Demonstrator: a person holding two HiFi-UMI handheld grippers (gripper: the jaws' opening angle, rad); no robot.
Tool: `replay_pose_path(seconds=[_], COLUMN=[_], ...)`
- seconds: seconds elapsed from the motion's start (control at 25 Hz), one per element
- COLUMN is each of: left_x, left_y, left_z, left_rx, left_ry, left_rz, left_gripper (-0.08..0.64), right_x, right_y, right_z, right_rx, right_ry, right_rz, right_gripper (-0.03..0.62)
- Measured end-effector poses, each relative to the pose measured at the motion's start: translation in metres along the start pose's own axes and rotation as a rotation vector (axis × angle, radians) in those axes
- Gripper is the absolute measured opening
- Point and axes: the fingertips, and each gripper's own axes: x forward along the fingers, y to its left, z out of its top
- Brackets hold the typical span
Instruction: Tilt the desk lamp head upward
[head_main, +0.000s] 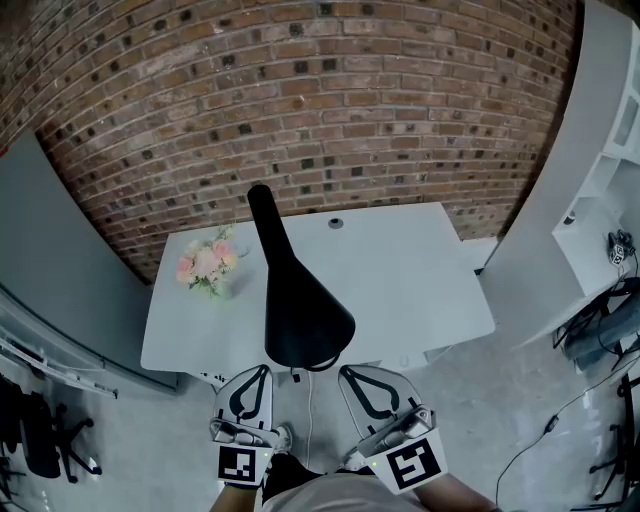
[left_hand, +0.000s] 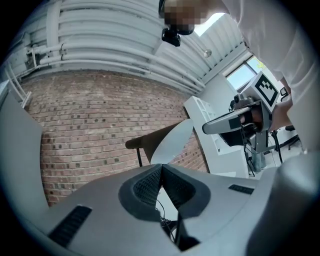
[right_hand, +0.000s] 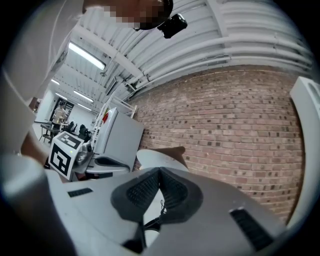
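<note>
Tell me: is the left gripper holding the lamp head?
No, the left gripper is shut, empty, short of the lamp head.

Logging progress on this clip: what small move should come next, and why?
Probably open the right gripper and advance it to the lamp head. Its tongs are shut on nothing, as are those of the left gripper, and both sit just short of the lamp.

Office-lab space: brick wall at 12, white desk centre, shelving at 3, office chair at 8, ribbed industrial ceiling.
</note>
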Motion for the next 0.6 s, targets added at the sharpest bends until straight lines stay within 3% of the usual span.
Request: replay_pose_path(seconds=[0.08,0.2,0.6], left_x=[-0.002,-0.006,-0.014], left_y=[-0.003,-0.004,0.001], left_z=[0.001,-0.002,-0.005], left_rx=[0.053,-0.009,0.000], left_ry=[0.006,0.009,0.018], left_rz=[-0.011,0.019,0.028], left_gripper=[0.006,0.006,0.006], right_x=[-0.002,-0.004,-0.002], right_y=[0.001,0.005,0.014], right_z=[-0.003,-0.006,-0.009], right_rx=[0.000,-0.022,0.012], right_ry=[0.005,0.014,-0.001], right_rz=[0.012,0.034,0.045], right_gripper=[0.017,0.017,0.017])
